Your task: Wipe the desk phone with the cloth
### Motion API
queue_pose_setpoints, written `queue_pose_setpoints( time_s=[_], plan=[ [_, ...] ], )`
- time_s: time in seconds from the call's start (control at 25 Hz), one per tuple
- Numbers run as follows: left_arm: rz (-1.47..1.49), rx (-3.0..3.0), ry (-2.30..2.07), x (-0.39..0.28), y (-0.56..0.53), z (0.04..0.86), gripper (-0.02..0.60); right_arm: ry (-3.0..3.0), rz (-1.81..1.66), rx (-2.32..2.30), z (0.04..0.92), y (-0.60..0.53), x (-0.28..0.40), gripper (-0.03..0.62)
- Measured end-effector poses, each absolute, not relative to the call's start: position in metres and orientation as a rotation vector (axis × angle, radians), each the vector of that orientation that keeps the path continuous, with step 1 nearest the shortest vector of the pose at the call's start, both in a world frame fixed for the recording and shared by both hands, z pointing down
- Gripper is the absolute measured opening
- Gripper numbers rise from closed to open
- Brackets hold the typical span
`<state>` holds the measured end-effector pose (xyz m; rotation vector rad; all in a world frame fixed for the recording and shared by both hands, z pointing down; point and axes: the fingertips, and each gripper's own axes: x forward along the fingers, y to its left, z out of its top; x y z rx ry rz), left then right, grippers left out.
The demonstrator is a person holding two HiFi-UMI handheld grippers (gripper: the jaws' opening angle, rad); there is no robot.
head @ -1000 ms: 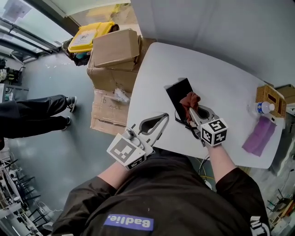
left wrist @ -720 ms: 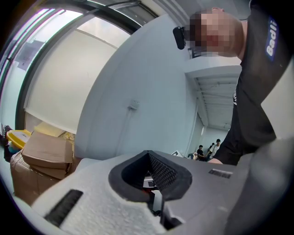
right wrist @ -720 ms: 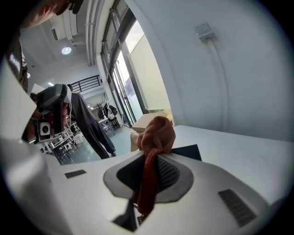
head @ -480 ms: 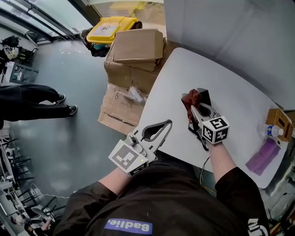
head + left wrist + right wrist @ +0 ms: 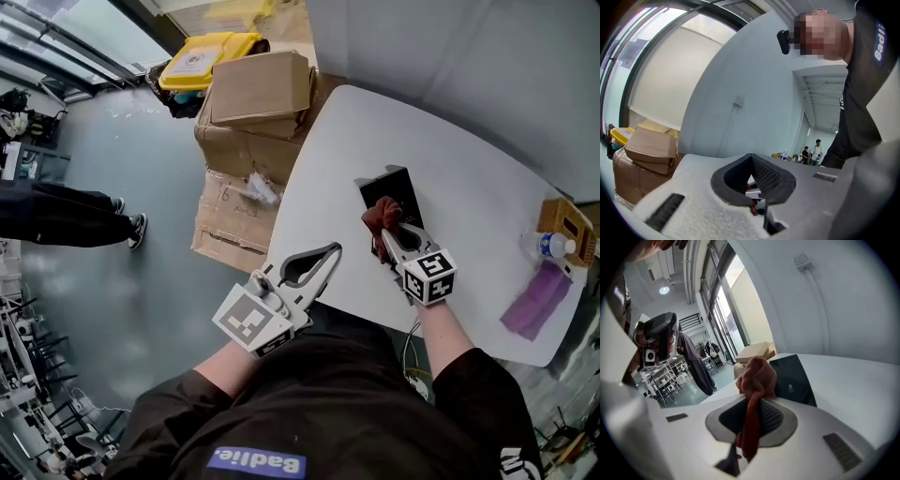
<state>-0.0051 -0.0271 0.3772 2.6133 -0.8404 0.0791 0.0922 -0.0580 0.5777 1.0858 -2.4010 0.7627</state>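
Observation:
A flat black desk phone [image 5: 387, 192] lies on the white table [image 5: 450, 178], also seen as a dark slab, the phone [image 5: 794, 376], in the right gripper view. My right gripper [image 5: 383, 233] is shut on a rust-red cloth [image 5: 382, 213]; the cloth [image 5: 755, 380] bunches out past the jaws and rests on the phone's near end. My left gripper [image 5: 328, 253] is held at the table's near left edge, its jaws shut with nothing between them, away from the phone.
Cardboard boxes [image 5: 253, 94] are stacked on the floor left of the table, with a yellow bin [image 5: 197, 58] behind. At the table's right end lie a purple cloth [image 5: 534, 300], a water bottle [image 5: 544, 246] and a small wooden box [image 5: 567, 220]. A person's legs [image 5: 56, 214] are at far left.
My right gripper with the red cloth has moved across the phone, from its far left end half a second ago back to its near end. The left gripper kept its place.

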Motion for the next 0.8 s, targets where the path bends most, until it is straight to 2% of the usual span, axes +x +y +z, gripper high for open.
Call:
queue_pose_setpoints(
  time_s=[0.44, 0.8],
  plan=[
    [0.139, 2.689, -0.725, 0.038, -0.018, 0.372, 0.014, -2.279, 0.823, 1.127, 0.609, -0.001, 0.139, 0.049],
    [0.119, 2.689, -0.743, 0.031, -0.014, 0.369, 0.014, -2.286, 0.843, 1.185, 0.585, 0.004, 0.149, 0.049]
  ],
)
